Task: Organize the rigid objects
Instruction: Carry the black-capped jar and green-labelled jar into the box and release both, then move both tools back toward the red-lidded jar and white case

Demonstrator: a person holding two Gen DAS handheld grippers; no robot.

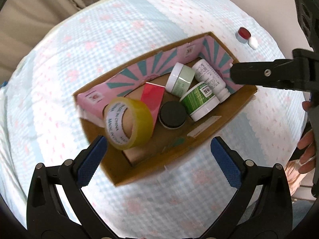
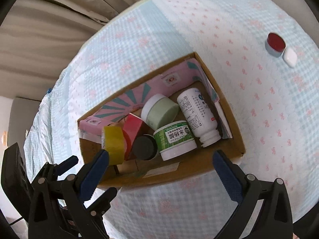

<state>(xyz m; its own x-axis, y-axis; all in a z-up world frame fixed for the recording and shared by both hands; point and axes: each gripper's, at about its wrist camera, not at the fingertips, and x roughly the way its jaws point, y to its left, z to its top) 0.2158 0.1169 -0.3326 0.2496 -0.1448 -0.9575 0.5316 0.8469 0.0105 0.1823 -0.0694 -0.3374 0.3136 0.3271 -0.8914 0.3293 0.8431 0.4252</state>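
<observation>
A cardboard box [image 1: 201, 139] [image 2: 235, 137] with a pink patterned lining sits on the checked cloth. A yellow tape roll [image 1: 128, 122] [image 2: 113, 145] is tilted at the box's left end, just past my left gripper's left fingertip, not gripped. Inside lie a red box [image 1: 152, 97] [image 2: 133, 127], a black-lidded jar [image 1: 172, 114] [image 2: 144, 147], a green-labelled jar [image 1: 199, 100] [image 2: 175, 139], a pale green jar [image 1: 180, 78] [image 2: 160, 113] and a white bottle [image 1: 211, 79] [image 2: 197, 113]. My left gripper [image 1: 157, 155] is open above the box's near edge. My right gripper [image 2: 161, 163] is open above the box.
A small red-lidded tin [image 1: 243, 33] [image 2: 276, 43] and a white cap [image 1: 253, 42] [image 2: 290, 56] lie on the cloth beyond the box to the right. Beige curtains hang behind the round table. The right gripper's black body [image 1: 275, 75] reaches in from the right of the left view.
</observation>
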